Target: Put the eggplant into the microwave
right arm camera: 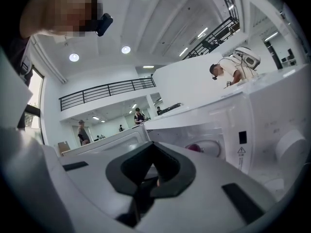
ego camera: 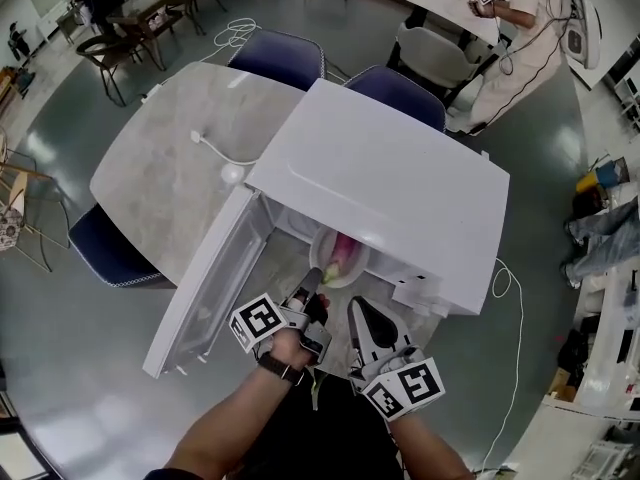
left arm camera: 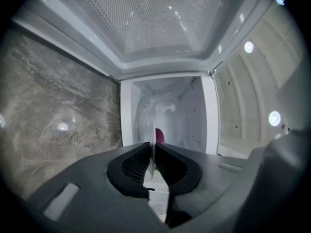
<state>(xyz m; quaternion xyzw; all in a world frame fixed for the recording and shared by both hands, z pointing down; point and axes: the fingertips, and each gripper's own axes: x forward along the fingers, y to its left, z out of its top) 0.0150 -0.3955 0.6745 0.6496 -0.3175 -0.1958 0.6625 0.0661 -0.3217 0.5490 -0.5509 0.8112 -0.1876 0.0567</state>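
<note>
Inside the microwave [ego camera: 400,188], the eggplant [ego camera: 343,250] lies on a plate [ego camera: 352,274] just past the opening. The left gripper [ego camera: 312,280] is clamped on the plate's near rim, likely to slide it deeper without touching the eggplant. The right gripper [ego camera: 360,313] hangs beside it, jaws together on nothing. The door [ego camera: 205,288], swung wide to the left, leaves both room.

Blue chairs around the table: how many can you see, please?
3: one chair at the far edge, one behind the microwave, one at the left. The microwave may hide more.
</note>
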